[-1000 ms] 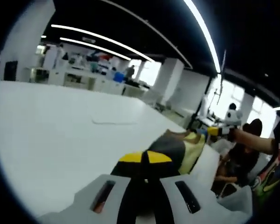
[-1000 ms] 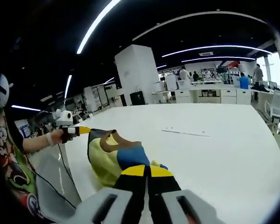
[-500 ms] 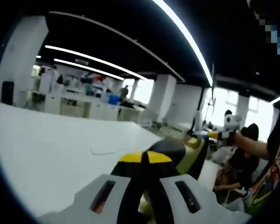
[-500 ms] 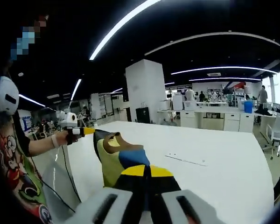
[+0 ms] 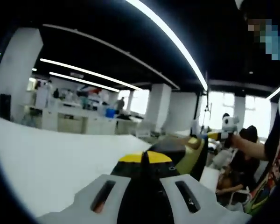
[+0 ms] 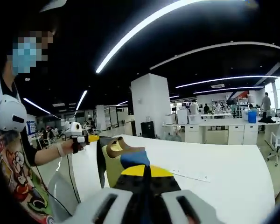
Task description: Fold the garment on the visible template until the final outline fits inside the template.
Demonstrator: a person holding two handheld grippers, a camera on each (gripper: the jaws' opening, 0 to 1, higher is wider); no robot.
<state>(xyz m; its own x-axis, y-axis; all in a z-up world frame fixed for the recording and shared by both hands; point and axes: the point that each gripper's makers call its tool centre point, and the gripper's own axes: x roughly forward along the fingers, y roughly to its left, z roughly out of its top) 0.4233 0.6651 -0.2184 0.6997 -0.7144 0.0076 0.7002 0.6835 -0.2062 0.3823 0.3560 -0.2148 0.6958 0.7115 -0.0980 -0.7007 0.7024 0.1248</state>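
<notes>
— Garment [image 5: 189, 154] first: where is it in the left gripper view?
— One garment, dark with yellow-green, held up off the white desk [image 5: 46, 158]. It runs from the left claw [image 5: 145, 157] at 6 o'clock across to the right claw [image 5: 213, 136] at 3 o'clock. The left claw's yellow tips are pressed together on the cloth.
— And the arm?
— A forearm [image 5: 252, 147] reaches in from 3 o'clock, its hand wrapped round the right claw's handle, held level.
— Right gripper view?
— Same single garment [image 6: 119, 161], yellow, blue and dark, hanging between two claws. The right claw [image 6: 145, 171] at 6 o'clock is clamped on its near edge. The left claw [image 6: 91, 138] at 9 o'clock grips the far corner, with the person's hand [image 6: 71, 145] round it and the arm stretched out level above the desk [image 6: 224, 168].
— Anything else?
— A thin pale strip [image 6: 189, 175] lies on the desk at 4 o'clock.
</notes>
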